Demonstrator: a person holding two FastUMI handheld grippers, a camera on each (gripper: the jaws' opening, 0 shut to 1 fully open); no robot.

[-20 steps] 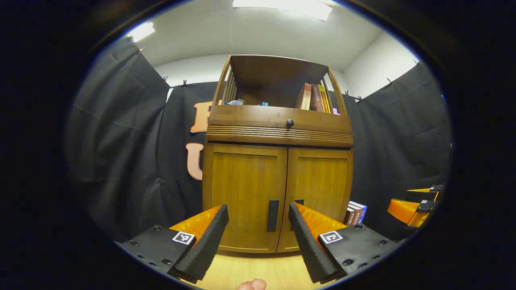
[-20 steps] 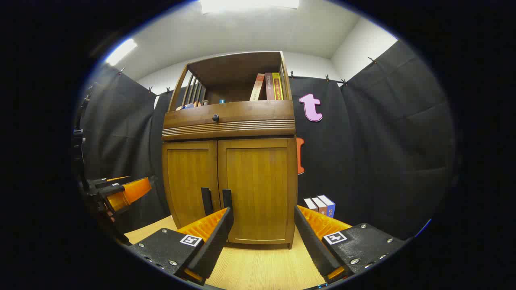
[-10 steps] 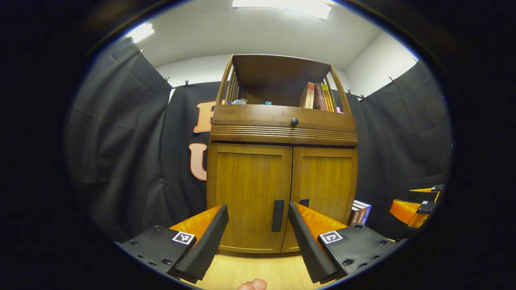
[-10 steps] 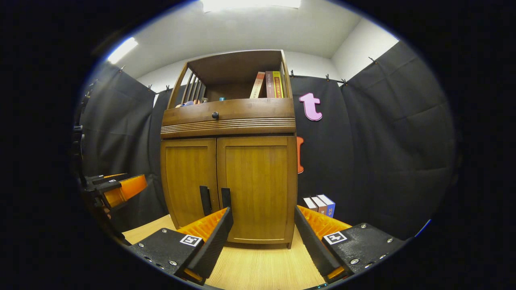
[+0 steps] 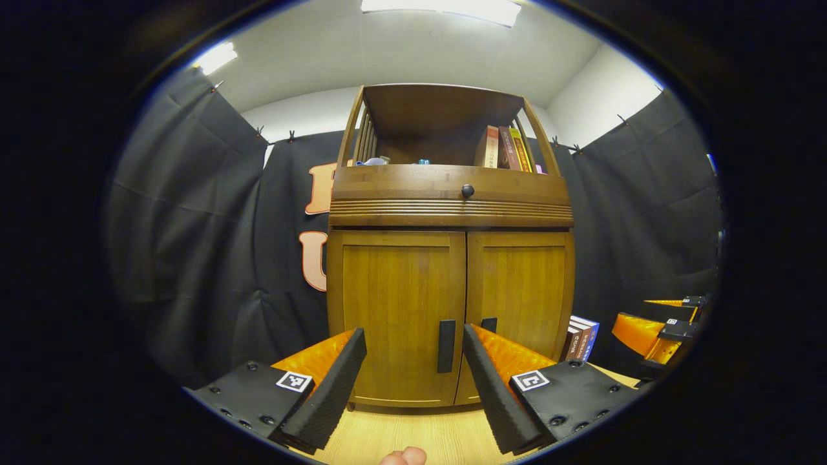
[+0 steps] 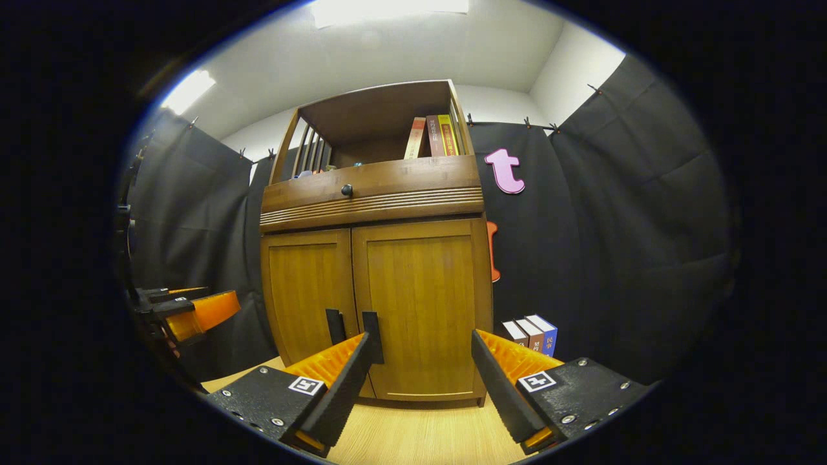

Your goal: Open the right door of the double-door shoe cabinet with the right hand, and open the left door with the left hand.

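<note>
Shoe cabinet stands upright dead ahead of both tongs, long axis vertical, front facing them. Two doors, both closed: left door and right door, meeting at a centre seam. Two dark bar handles, vertical, side by side at the seam low on the doors: left handle sits in the gap between the left tongs' fingers, beyond the tips, not touched. Right handle is just above the left-hand fingertip of the right tongs; contact looks unlikely, but the fisheye makes it hard to call.

Left tongs wide open, holding nothing. Right tongs wide open, holding nothing, aimed at the right door panel. Each tongs shows at the far edge of the other's view, well apart.

Above the doors: one drawer front with one round knob. Open shelf on top holds three upright books at its right end, plus small items at its left end, too small to identify. Three more books stand on the wooden floor, beside the cabinet's right side and past the right tongs' right finger. Nothing lies between the tongs and the doors.
</note>
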